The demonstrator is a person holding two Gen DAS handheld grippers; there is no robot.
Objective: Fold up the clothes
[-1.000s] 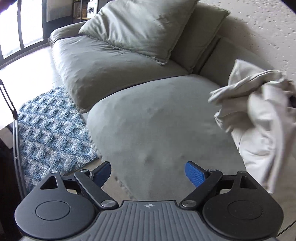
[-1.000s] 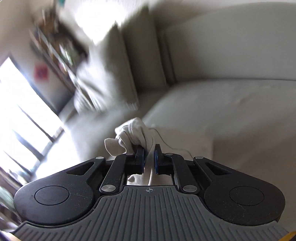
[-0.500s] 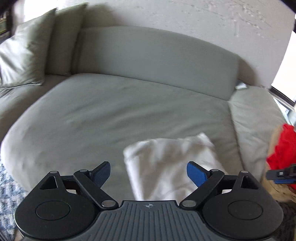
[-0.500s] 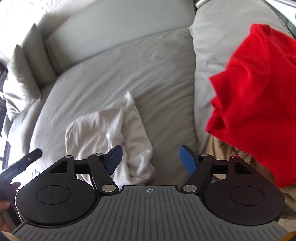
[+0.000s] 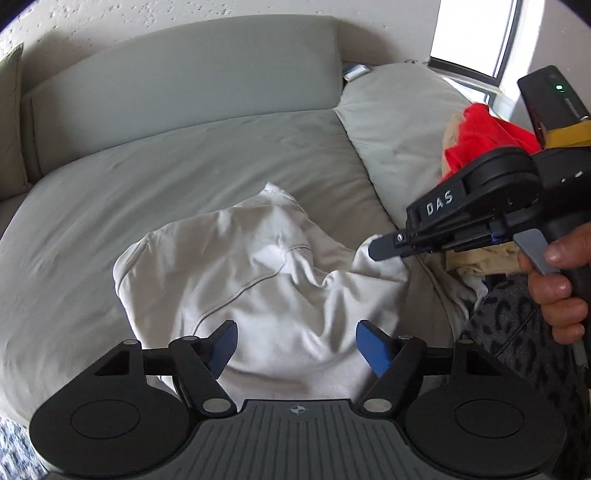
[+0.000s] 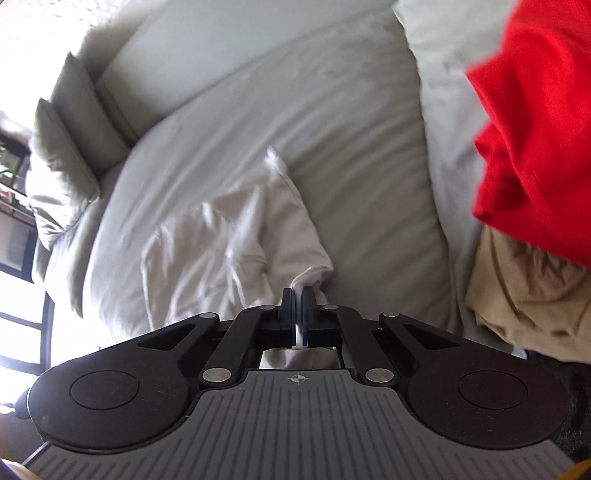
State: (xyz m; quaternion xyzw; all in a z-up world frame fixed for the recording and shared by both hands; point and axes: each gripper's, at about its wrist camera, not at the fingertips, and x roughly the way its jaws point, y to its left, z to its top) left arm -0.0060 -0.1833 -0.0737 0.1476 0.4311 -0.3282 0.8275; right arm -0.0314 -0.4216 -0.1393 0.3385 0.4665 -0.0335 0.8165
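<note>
The white garment [image 5: 258,280] is spread crumpled on the sofa [image 5: 184,155]. Its right-hand corner is pinched in the right gripper [image 6: 298,314] — clamped tight. The left gripper [image 5: 297,347] is held wide, empty, directly above the near hem — nearer the loose edge.

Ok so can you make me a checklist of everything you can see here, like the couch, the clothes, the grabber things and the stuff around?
Surface: grey sofa seat, soft and slightly creased.
Job's things: white garment lying crumpled on the seat, not folded.
Clutter: red garment on top of a tan garment, piled on the cushion at the right.
Grippers: right gripper shut on an edge of the white garment; left gripper open, above the garment's near part.
Cables: nothing seen.
Surroundings: throw pillows at the sofa's far end, window behind the cushion, patterned rug.
</note>
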